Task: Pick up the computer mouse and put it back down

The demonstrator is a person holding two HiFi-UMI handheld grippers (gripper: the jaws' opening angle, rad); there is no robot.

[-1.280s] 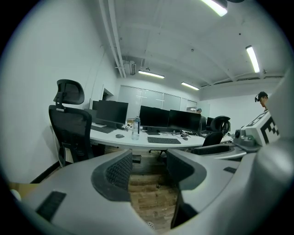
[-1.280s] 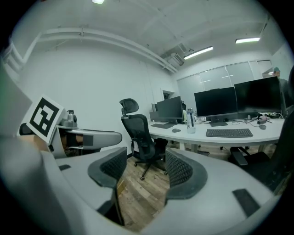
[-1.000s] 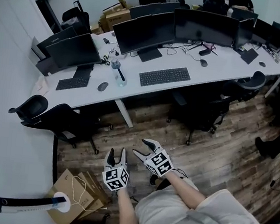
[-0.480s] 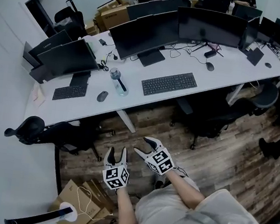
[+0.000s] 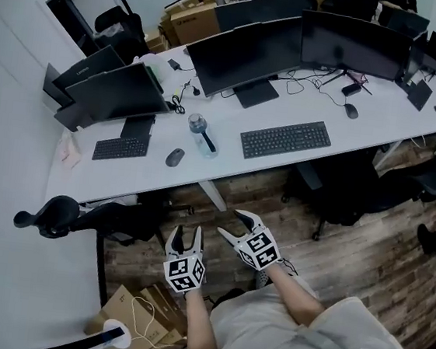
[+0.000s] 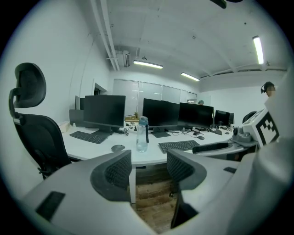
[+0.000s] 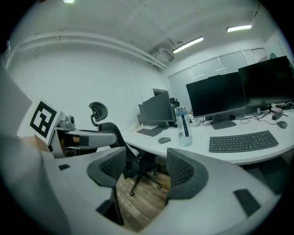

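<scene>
A dark grey computer mouse (image 5: pixel 175 156) lies on the long white desk (image 5: pixel 227 163), left of a clear water bottle (image 5: pixel 203 136). It also shows as the mouse (image 6: pixel 118 148) in the left gripper view and the mouse (image 7: pixel 164 140) in the right gripper view. Both grippers hang over the wooden floor, well short of the desk. My left gripper (image 5: pixel 187 237) is open with nothing between its pads. My right gripper (image 5: pixel 236 225) is open and empty too.
A black keyboard (image 5: pixel 285 139) lies right of the bottle, a smaller keyboard (image 5: pixel 121 149) left of the mouse, and monitors (image 5: pixel 251 52) behind. A black office chair (image 5: pixel 88 218) stands at the desk's left end. A cardboard box (image 5: pixel 135 317) lies on the floor.
Both grippers and the camera have travelled toward the desk: the desk, mouse and bottle now sit lower and nearer in the head view. The jaws stay open as before.
</scene>
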